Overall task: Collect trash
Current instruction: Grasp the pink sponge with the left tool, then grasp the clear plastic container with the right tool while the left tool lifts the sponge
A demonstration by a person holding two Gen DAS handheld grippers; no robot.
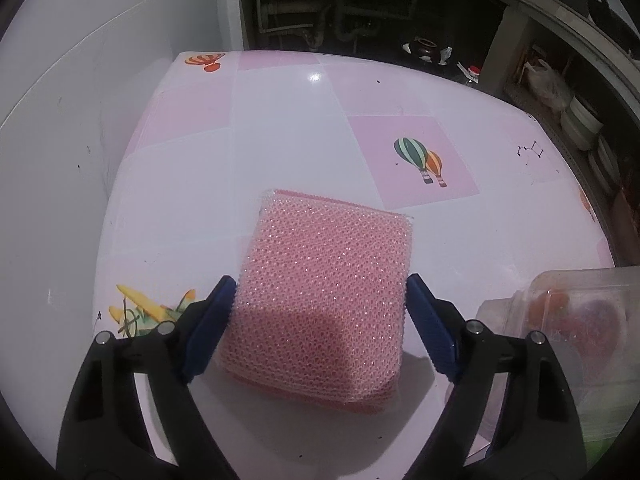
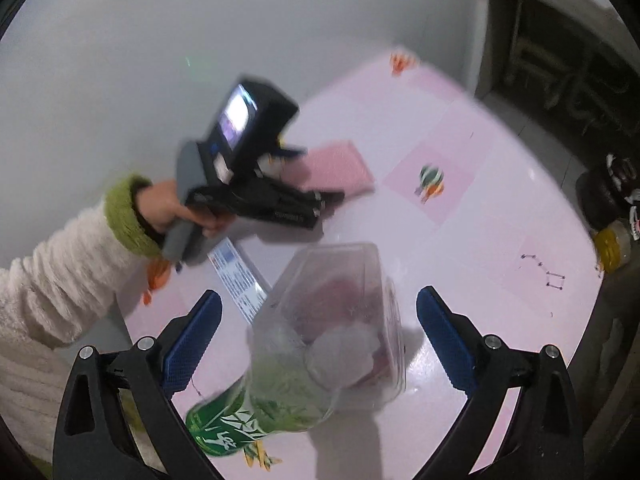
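A pink mesh sponge (image 1: 324, 288) lies flat on the pink-and-white checked tablecloth (image 1: 280, 120). My left gripper (image 1: 320, 280) straddles it, the blue pads (image 1: 218, 316) right at its two side edges, and the sponge shows no dent. In the right wrist view the left gripper (image 2: 312, 176) hangs over the same sponge (image 2: 344, 168), blurred. My right gripper (image 2: 320, 298) stands open above a clear plastic clamshell box (image 2: 336, 280) with red scraps and a crumpled grey wad inside. A green-labelled bottle (image 2: 224, 428) lies against the box's near end. Neither of the right pads touches anything.
The clamshell box (image 1: 568, 320) sits just right of the left gripper. A printed paper strip (image 2: 240, 280) lies near a hand (image 2: 160, 208) in a green cuff. A white wall (image 1: 80, 100) borders the left; dark shelves with bowls (image 1: 580, 124) and jars (image 2: 608, 248) stand beyond the right edge.
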